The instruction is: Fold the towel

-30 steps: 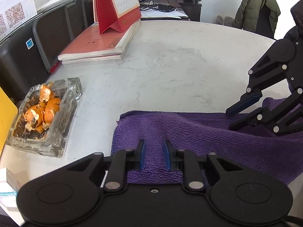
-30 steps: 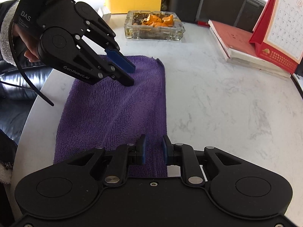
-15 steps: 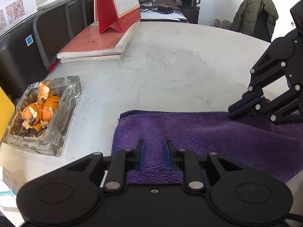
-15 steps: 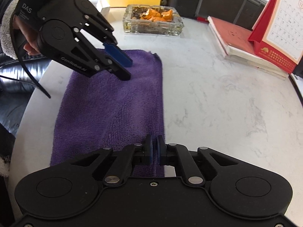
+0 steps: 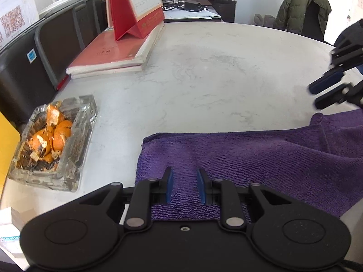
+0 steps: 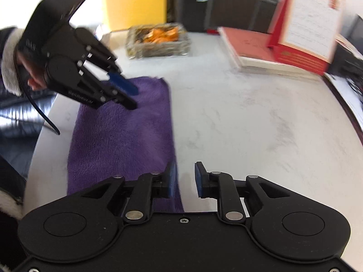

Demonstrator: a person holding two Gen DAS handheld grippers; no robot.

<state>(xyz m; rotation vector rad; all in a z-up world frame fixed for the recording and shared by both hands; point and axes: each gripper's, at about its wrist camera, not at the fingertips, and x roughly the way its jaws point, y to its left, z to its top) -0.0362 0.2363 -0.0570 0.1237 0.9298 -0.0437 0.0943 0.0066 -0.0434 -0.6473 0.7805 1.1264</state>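
The left gripper (image 5: 185, 185) hung over the near end of the purple towel (image 5: 249, 156) with its jaws a little apart and nothing between them. The right gripper (image 6: 185, 179) was opening over the towel's long edge, and it held no cloth. The towel lay folded into a long strip on the white table (image 5: 215, 72), beside a glass ashtray (image 5: 54, 145). One fold seemed finished. The next move probably needed both grippers to close on the towel's corners for another fold.
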